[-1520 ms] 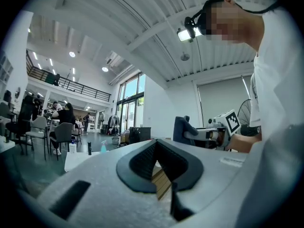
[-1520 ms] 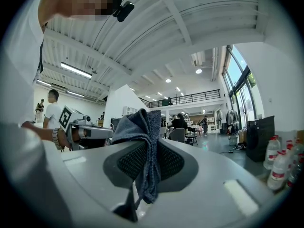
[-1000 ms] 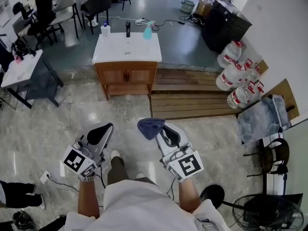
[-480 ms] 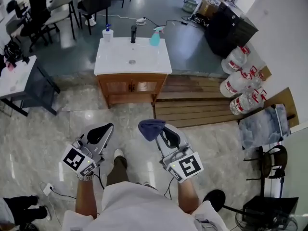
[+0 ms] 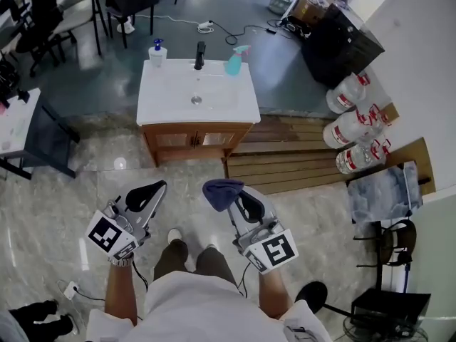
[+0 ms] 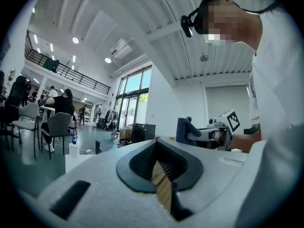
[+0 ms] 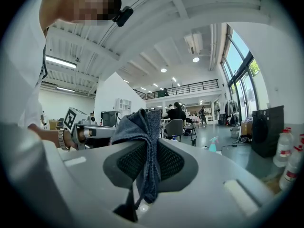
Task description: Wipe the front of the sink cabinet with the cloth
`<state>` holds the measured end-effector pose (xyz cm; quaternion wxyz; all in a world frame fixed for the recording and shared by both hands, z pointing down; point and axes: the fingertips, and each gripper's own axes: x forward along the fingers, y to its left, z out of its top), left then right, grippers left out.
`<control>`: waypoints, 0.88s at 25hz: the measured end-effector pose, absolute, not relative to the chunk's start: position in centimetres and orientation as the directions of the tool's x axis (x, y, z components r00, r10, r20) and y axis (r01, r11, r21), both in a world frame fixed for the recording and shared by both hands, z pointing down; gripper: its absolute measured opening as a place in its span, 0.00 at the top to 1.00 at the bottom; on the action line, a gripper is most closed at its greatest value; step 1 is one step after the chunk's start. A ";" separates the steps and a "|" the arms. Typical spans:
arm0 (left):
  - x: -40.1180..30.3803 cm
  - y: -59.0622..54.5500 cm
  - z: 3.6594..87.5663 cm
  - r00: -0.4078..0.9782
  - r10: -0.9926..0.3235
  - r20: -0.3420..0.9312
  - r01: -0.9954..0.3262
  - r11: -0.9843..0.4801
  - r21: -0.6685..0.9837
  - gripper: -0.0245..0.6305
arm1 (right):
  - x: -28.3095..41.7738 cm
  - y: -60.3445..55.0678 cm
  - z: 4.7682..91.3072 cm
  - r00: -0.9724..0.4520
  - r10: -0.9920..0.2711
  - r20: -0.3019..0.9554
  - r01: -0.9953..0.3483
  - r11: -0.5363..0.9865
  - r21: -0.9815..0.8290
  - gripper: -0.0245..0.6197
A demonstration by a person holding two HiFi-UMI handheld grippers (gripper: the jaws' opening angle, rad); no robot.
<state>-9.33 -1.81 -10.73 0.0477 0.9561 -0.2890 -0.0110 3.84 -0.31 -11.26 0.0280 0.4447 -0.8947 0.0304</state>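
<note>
Wiping not yet begun. We hold the right gripper [image 5: 234, 195] with its jaws clamped on the blue cloth [image 5: 219, 189], which is bunched at the tips. Our left gripper [image 5: 151, 191] looks closed on nothing, though a thin slit may remain. The sink cabinet [image 5: 197, 140] front stands well ahead of us, untouched. We judge the approach and all the wiping remain.

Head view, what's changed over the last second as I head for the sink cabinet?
You have stepped forward: the white-topped wooden sink cabinet now looks nearer and larger, and its front is not yet within reach. Nothing was picked up or let go. The right gripper stays shut on the dark blue cloth, and the left gripper stays empty with its jaws together.
</note>
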 end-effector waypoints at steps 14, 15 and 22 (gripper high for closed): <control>-5.9 -8.7 -5.6 0.772 -0.628 0.095 -0.635 -0.765 0.108 0.96 | 7.2 -9.8 -6.9 -0.654 -0.749 0.110 -0.755 0.655 -0.029 0.88; -5.9 -9.4 -5.1 0.763 -0.639 0.101 -0.647 -0.756 0.102 0.96 | 7.1 -10.7 -6.4 -0.660 -0.743 0.113 -0.749 0.663 -0.019 0.88; -7.8 -14.5 1.9 0.716 -0.692 0.093 -0.698 -0.705 0.122 0.96 | 4.6 -17.1 0.2 -0.689 -0.717 0.104 -0.722 0.692 -0.012 0.87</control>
